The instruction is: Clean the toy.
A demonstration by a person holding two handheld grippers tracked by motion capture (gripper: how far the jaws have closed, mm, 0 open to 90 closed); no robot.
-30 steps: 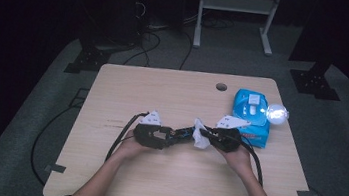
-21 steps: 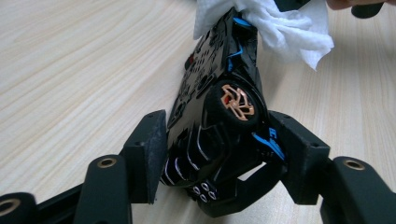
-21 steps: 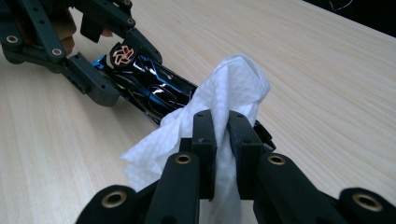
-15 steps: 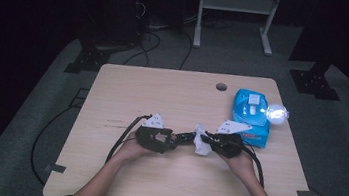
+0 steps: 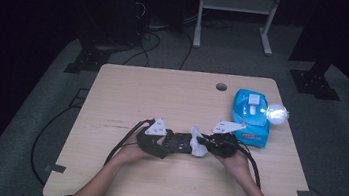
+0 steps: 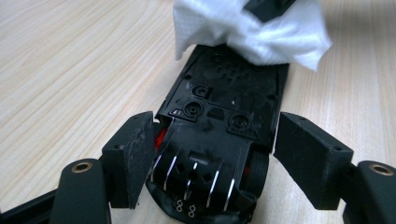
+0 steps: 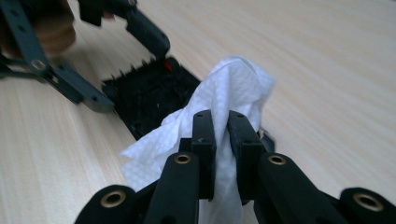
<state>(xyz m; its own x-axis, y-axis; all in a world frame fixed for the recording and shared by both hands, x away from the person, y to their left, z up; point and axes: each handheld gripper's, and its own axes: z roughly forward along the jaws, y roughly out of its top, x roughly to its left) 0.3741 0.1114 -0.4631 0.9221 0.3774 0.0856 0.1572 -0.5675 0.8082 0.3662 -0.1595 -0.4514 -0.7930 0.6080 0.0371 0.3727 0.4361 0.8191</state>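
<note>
A black toy-car-like object lies underside up on the table, also seen in the high view. My left gripper straddles its near end. Its jaws have just been opening, and the right pad now stands clear of the object's side. My right gripper is shut on a crumpled white wipe and holds it against the object's far end. From above, the wipe sits between the left gripper and the right gripper, which face each other.
The wooden table has a cable hole at the back. A blue pack of wipes lies at the right, with a bright glare spot beside it. Cables trail from both grippers. A metal frame stands on the dark floor beyond.
The wipe in my right gripper has dropped slightly from standing up to lying against the black object. Both hands have stayed almost where they were.
</note>
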